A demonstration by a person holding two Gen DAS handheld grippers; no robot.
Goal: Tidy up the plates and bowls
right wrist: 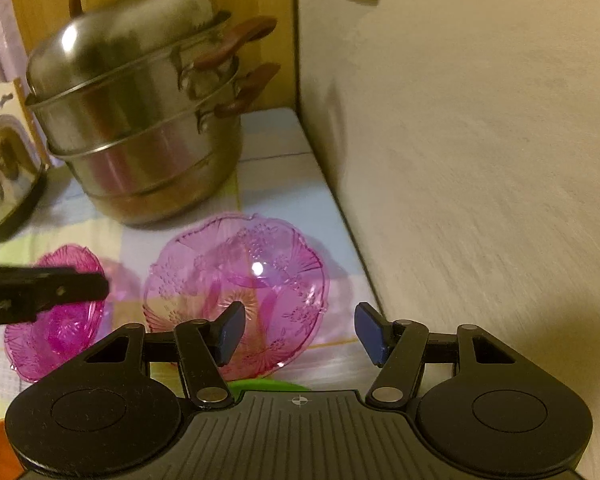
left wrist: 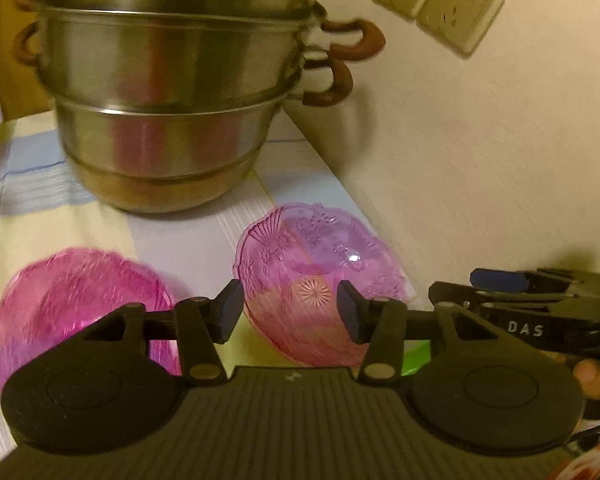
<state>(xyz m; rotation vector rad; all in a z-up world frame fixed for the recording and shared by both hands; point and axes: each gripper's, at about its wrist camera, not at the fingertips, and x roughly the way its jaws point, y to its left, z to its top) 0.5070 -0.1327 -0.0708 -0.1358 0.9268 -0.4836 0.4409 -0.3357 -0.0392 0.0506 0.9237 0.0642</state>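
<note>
My left gripper [left wrist: 289,310] has its fingers spread, nothing pinched; the pale bowl [left wrist: 320,280] shows between the pads in the lower middle of the left view, but the pads do not press on it, and whether they touch its rim I cannot tell. My right gripper [right wrist: 298,332] is spread wider, its left pad over the same pale bowl [right wrist: 236,292] and its right pad out over bare cloth near the wall. The pale bowl sits on the striped cloth [left wrist: 180,240] at centre frame, its right rim close to the cloth's edge where the wall [right wrist: 480,160] rises, so there is little room on that side. The dark bowl [left wrist: 76,308] lies at the lower left, apart from the pale one, with a strip of open cloth between them. Above both, the steel pot [left wrist: 172,92] fills the upper left, a gap of cloth between its base and the bowls. In the right view, the kettle [right wrist: 4,176] stands at the left edge beside the pot [right wrist: 140,112], and my left gripper's arm crosses the dark bowl [right wrist: 52,320]. Sockets [left wrist: 436,4] sit high on the wall.
</note>
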